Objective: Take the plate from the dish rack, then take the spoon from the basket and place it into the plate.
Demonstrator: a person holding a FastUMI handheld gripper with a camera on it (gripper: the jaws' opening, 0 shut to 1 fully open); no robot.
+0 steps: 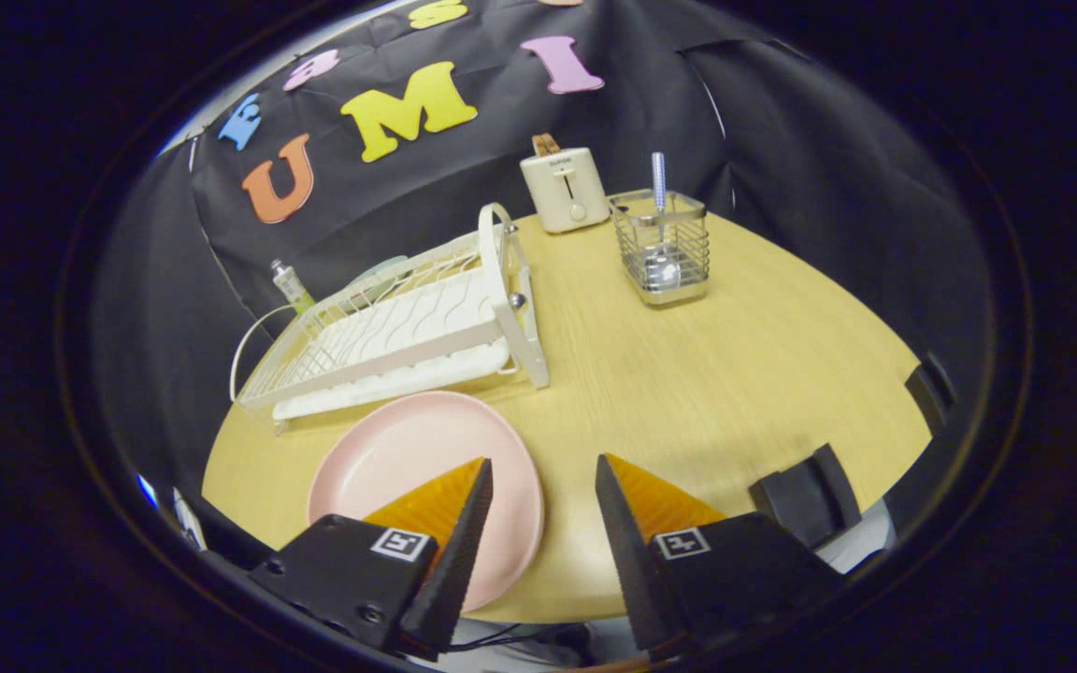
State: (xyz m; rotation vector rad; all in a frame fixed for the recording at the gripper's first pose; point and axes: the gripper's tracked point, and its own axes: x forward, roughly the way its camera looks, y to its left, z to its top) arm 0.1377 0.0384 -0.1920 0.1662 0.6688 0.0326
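the tool point(543, 467) hung over the near edge of the round wooden desk point(735, 374) with its fingers apart, nothing between them. the pink plate point(398, 449) lay flat on the desk, partly under the left finger, just near of the white dish rack point(408, 327). the spoon point(659, 187) stood upright in the wire basket point(662, 248) at the far side, beside a white toaster point(564, 189). a small bottle point(291, 283) stood behind the rack.

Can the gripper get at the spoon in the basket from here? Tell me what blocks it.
Probably yes. The gripper is open and holds nothing, and bare table lies between it and the basket. The spoon handle stands up above the basket's rim; the toaster sits off to one side.
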